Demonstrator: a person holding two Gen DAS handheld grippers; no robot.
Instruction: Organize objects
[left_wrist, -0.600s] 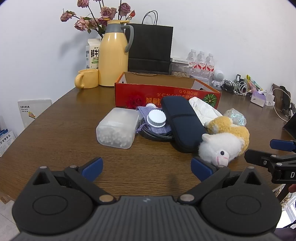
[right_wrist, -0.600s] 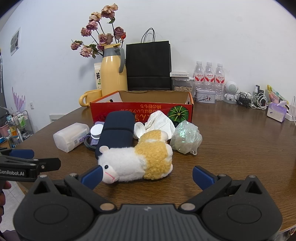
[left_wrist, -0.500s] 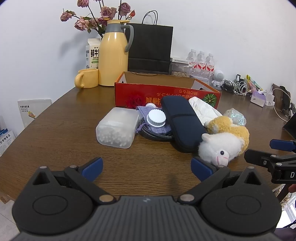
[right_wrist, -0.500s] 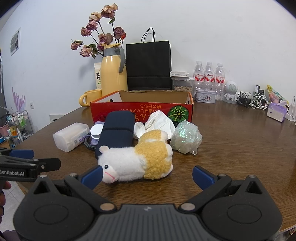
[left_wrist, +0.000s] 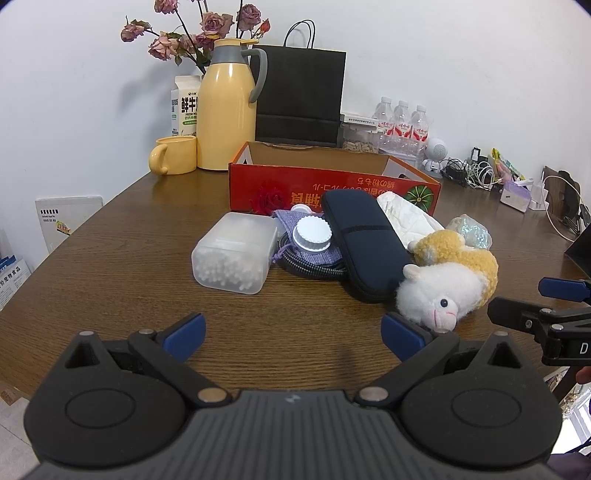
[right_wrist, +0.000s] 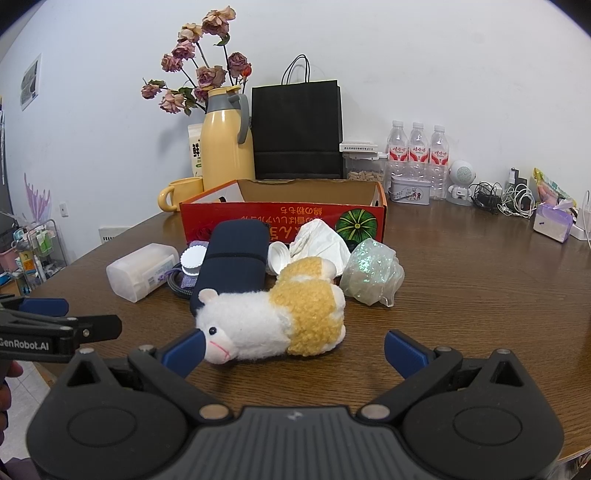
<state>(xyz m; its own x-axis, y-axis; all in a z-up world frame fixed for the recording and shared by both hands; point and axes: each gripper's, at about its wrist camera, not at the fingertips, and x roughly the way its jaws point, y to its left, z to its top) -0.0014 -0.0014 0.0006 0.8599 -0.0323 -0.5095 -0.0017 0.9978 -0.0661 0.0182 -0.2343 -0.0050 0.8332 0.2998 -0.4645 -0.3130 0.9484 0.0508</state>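
Observation:
A pile lies before an open red cardboard box (left_wrist: 332, 186) (right_wrist: 284, 214) on the brown table: a clear tub of cotton swabs (left_wrist: 234, 256) (right_wrist: 142, 271), a white ridged cap (left_wrist: 312, 234) on a purple pouch, a dark blue zip case (left_wrist: 364, 236) (right_wrist: 234, 264), white crumpled tissue (right_wrist: 319, 242), a glittery wrap (right_wrist: 371, 271) and a white-and-yellow plush sheep (left_wrist: 448, 282) (right_wrist: 273, 321). My left gripper (left_wrist: 293, 334) stands open, short of the tub, nothing between its fingers. My right gripper (right_wrist: 293, 349) is open just before the sheep, whose nose lies by the left pad.
Behind the box stand a yellow jug (left_wrist: 225, 107), a yellow mug (left_wrist: 173, 160), a milk carton, dried roses, a black paper bag (left_wrist: 299, 98) and water bottles (right_wrist: 417, 147). Cables and a tissue pack (right_wrist: 552, 221) lie at the far right. Each gripper shows at the other view's edge.

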